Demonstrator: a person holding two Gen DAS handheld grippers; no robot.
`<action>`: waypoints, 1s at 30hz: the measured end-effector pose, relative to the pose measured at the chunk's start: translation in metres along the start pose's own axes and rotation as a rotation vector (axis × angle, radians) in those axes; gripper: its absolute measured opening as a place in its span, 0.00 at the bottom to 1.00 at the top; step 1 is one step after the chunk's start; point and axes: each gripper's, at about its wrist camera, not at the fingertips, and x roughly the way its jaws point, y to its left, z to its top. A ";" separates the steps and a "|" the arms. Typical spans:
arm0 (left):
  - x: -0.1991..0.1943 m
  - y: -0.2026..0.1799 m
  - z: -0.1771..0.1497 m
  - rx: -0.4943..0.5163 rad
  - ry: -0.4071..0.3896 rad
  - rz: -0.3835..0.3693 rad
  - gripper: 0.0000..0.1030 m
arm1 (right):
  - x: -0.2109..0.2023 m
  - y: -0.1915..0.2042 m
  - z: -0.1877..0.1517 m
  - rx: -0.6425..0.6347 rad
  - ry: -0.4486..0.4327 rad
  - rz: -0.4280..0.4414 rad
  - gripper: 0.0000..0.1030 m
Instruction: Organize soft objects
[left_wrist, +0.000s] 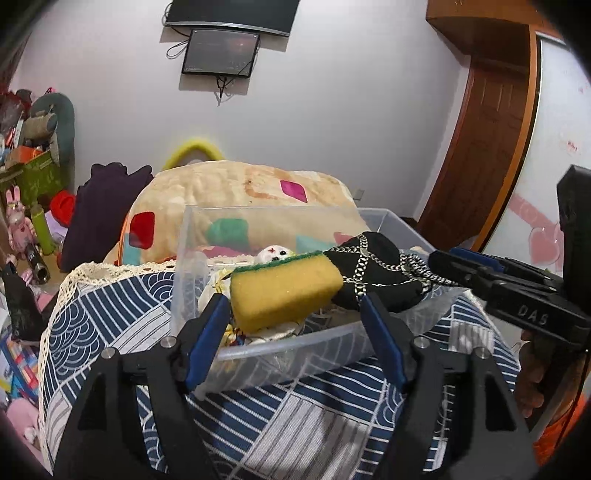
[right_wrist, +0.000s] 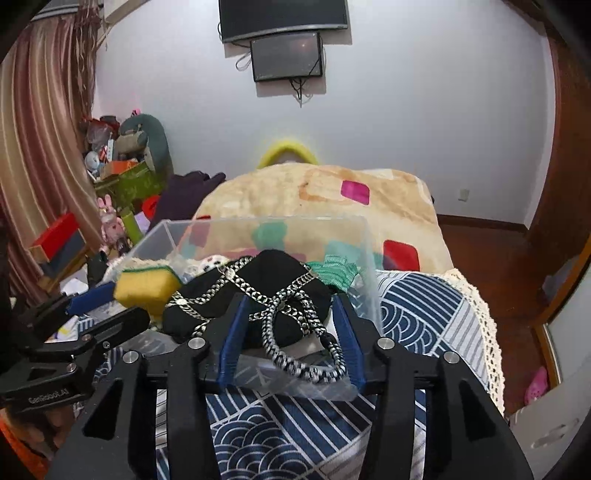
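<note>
In clear bin (left_wrist: 388, 218): sponge (left_wrist: 286, 291), black pouch (right_wrist: 251, 291); L gripper (left_wrist: 295, 314) fingers wide, R gripper (right_wrist: 291, 314) fingers apart, both empty.

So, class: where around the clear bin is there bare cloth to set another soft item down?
Free: patterned blue cloth right of the clear bin, up to its lace edge, and the strip before the bin. Crowded: inside, sponge and chained black pouch pile up.

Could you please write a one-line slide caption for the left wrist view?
Open left gripper faces a yellow sponge and black chained pouch piled in a clear bin.
</note>
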 end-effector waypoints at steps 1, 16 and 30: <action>-0.004 0.001 0.000 -0.009 -0.005 -0.002 0.71 | -0.003 0.000 0.000 0.001 -0.008 0.003 0.43; -0.108 -0.036 0.005 0.093 -0.229 0.054 0.76 | -0.094 0.016 -0.004 -0.024 -0.245 0.075 0.60; -0.168 -0.058 -0.008 0.095 -0.344 0.077 0.99 | -0.135 0.033 -0.021 -0.066 -0.416 0.018 0.88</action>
